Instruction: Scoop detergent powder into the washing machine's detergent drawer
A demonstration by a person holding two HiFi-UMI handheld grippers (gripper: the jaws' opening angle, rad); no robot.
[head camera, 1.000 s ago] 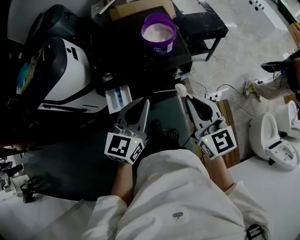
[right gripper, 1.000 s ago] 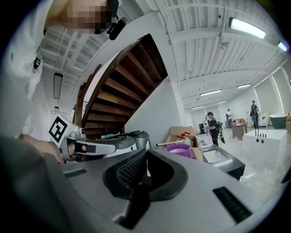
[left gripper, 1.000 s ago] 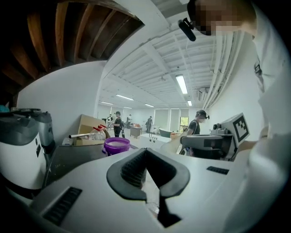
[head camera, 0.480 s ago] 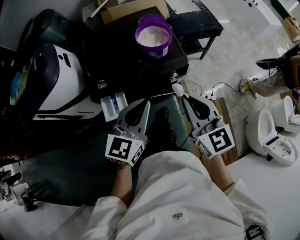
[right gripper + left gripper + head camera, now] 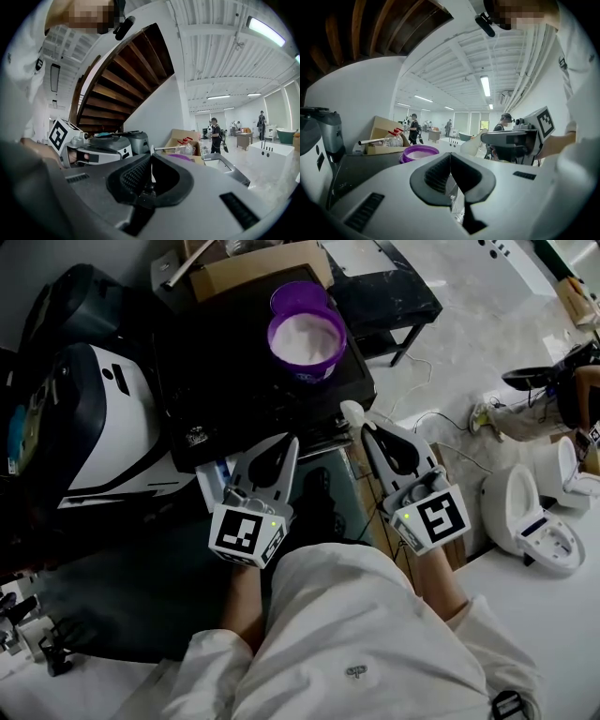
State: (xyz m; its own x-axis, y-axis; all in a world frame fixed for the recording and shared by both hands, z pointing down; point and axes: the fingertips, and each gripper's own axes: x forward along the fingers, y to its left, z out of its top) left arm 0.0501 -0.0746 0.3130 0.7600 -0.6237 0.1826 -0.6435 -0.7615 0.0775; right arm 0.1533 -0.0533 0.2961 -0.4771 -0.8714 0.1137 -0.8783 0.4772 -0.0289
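- Step in hand: judged to be the approach to the powder. The scoop is carried, but nothing shows it has been dipped yet.
- Right tongs (image 5: 367,429): right of centre in the head view, jaws closed on the handle of a white scoop (image 5: 352,412). The bowl pokes out past the tips. Whether it holds any powder cannot be told.
- Left tongs (image 5: 289,442): centre of the head view, jaws shut together with nothing between them. They hang just beside the drawer, not touching it as far as can be seen.
- Detergent tub (image 5: 307,338): purple, round and lidless, upper centre of the frame. It stands on the dark top of the washing machine (image 5: 234,371). It looks well filled with pale, level powder.
- Detergent drawer (image 5: 216,474): a pale sliver at the machine's front, left of centre, apparently pulled out. Most of it is hidden behind the left tongs, so its compartments cannot be made out.
- Scoop to tub: apart, with the scoop below and right of the tub, over the machine's front edge.
- Next move, as a judgement: raise the scoop over the tub rim, dip it and draw it up level. Then carry it down and left to the drawer without tipping.
- Risk, as a judgement: powder spilling onto the machine's top on the way across.
- Cardboard box (image 5: 253,268): top of the frame, behind the tub, not involved.
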